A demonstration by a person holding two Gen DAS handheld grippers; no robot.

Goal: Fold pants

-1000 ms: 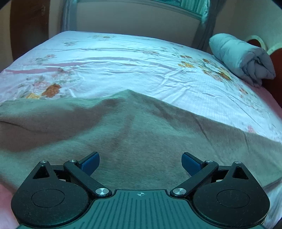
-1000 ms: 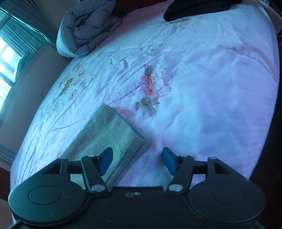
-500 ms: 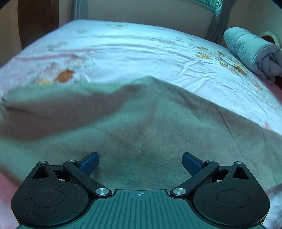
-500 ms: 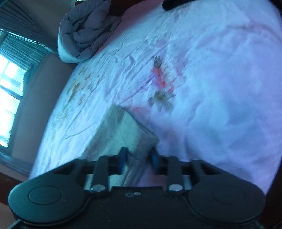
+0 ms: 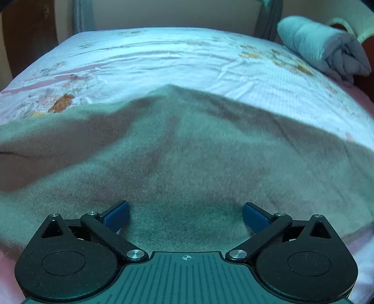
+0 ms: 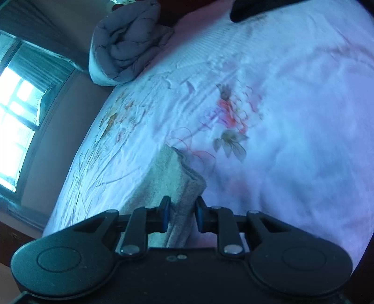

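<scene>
The grey-brown pants [image 5: 187, 149] lie spread across the near part of the bed and fill the lower left wrist view. My left gripper [image 5: 185, 214] is open just above the fabric, holding nothing. In the right wrist view the folded leg end of the pants [image 6: 173, 177] lies on the floral sheet. My right gripper [image 6: 181, 214] is shut on that end, with the cloth pinched between the blue pads [image 6: 165, 211].
The bed [image 5: 163, 58] has a pale floral sheet. A rolled grey duvet [image 5: 325, 49] lies at the far right; it also shows in the right wrist view [image 6: 126, 44]. A dark garment [image 6: 257, 7] lies at the bed's far end. A window [image 6: 16, 121] is on the left.
My right gripper has closed from open onto the pants' leg end and tilted. My left gripper stays open and has shifted slightly over the fabric.
</scene>
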